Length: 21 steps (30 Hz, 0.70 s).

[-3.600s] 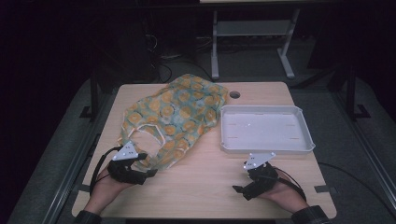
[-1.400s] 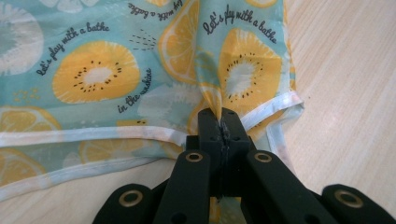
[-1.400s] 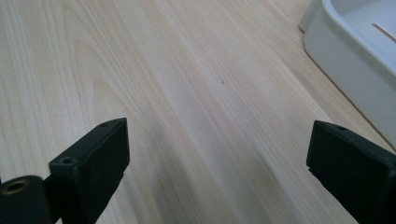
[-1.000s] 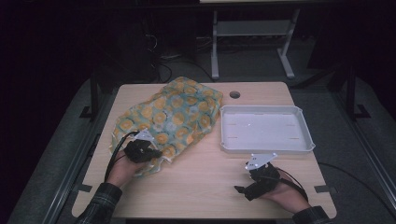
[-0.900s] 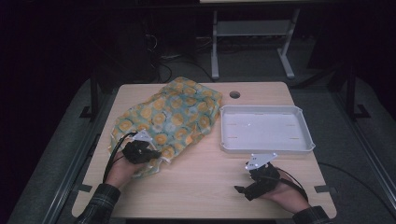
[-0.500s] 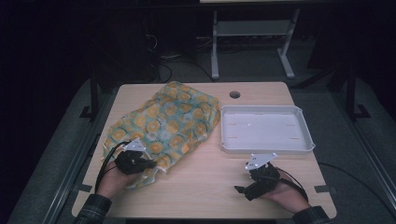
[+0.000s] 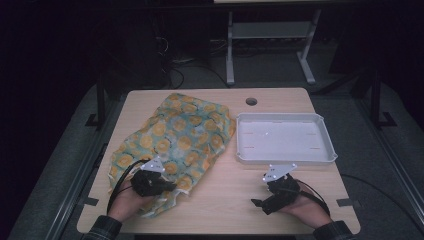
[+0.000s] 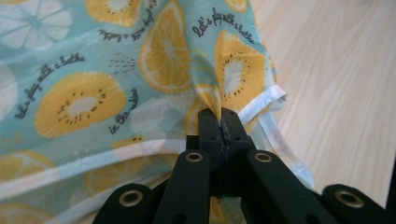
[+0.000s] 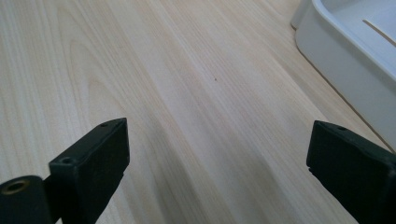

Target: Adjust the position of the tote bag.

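A fold near the hem of the fruit-print cloth (image 8: 140, 79) was pinched between the pressed-together jaws of the left gripper (image 8: 223, 122), and since the earlier frames its near corner had been drawn toward the table's (image 7: 225, 200) near left edge. The right gripper (image 9: 217, 158) was kept spread over bare wood just before the white tray (image 7: 282, 137), unmoved, while the cloth was left lying just left of that tray.

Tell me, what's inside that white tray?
The white tray looks empty: a bare pale floor with a few faint marks. Its near wall hides a thin strip of the floor.
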Each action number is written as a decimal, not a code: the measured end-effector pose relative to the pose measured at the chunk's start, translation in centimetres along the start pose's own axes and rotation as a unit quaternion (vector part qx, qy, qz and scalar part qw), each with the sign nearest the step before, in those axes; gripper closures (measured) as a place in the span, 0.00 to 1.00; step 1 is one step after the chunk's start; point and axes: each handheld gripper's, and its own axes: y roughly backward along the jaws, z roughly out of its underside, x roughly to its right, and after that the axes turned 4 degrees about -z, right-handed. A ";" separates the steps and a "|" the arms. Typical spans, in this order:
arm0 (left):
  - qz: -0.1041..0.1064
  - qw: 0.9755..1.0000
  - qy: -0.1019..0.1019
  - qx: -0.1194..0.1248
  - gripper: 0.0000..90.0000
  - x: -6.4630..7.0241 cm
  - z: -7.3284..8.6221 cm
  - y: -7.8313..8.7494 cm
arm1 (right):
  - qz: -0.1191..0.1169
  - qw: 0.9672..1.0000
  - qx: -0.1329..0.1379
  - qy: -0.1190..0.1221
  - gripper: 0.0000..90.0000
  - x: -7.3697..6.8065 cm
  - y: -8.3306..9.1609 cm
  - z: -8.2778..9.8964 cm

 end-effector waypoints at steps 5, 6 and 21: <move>0.012 1.000 -0.010 0.002 0.99 0.8 -0.8 -0.6 | 0.000 1.000 0.000 0.000 0.06 0.0 0.0 0.0; 0.015 1.000 -0.016 0.002 0.99 1.0 -1.0 -0.8 | 0.000 1.000 0.000 -0.001 0.06 0.0 0.0 0.0; 0.047 0.997 -0.058 -0.014 0.99 4.0 -4.2 -4.2 | 0.000 1.000 0.000 -0.001 0.06 0.0 0.0 0.0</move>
